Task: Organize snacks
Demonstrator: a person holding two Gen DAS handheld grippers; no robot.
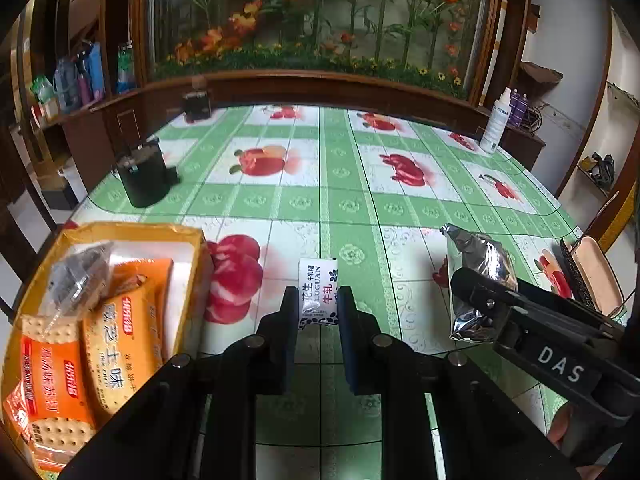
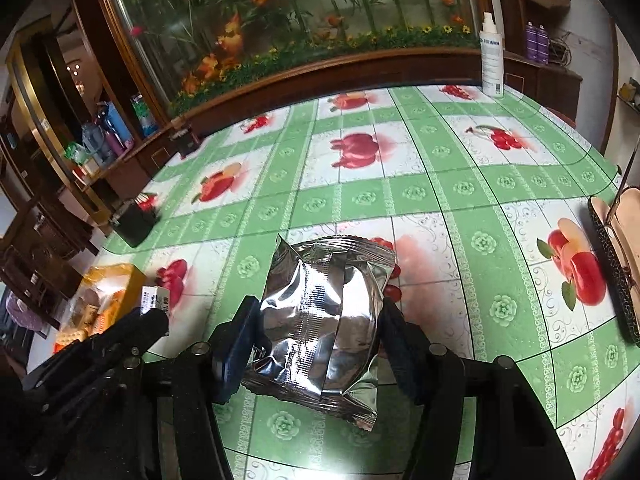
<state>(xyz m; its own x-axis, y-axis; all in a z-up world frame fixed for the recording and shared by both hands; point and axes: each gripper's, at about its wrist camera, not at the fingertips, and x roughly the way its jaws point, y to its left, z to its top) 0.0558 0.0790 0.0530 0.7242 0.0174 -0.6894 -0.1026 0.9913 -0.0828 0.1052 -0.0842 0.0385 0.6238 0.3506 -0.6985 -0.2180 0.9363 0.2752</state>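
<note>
Left gripper (image 1: pixel 318 304), lower centre of the left wrist view: jaws pinching a small white candy packet (image 1: pixel 318 294) with printed characters, held over the worktop (image 1: pixel 340 200), which bears a green-checked, fruit-printed cloth. Right gripper (image 2: pixel 318 320), lower centre of the right wrist view: jaws clamped on either side of a silver foil snack bag (image 2: pixel 320 312), crinkled, seam facing the camera. Yellow tray (image 1: pixel 132 232), lower left of the left wrist view: holds orange cracker packs (image 1: pixel 116 344) and one clear-wrapped item. Black cylindrical container (image 1: pixel 142 178), left. White spray bottle (image 1: pixel 495 124), upper right.
</note>
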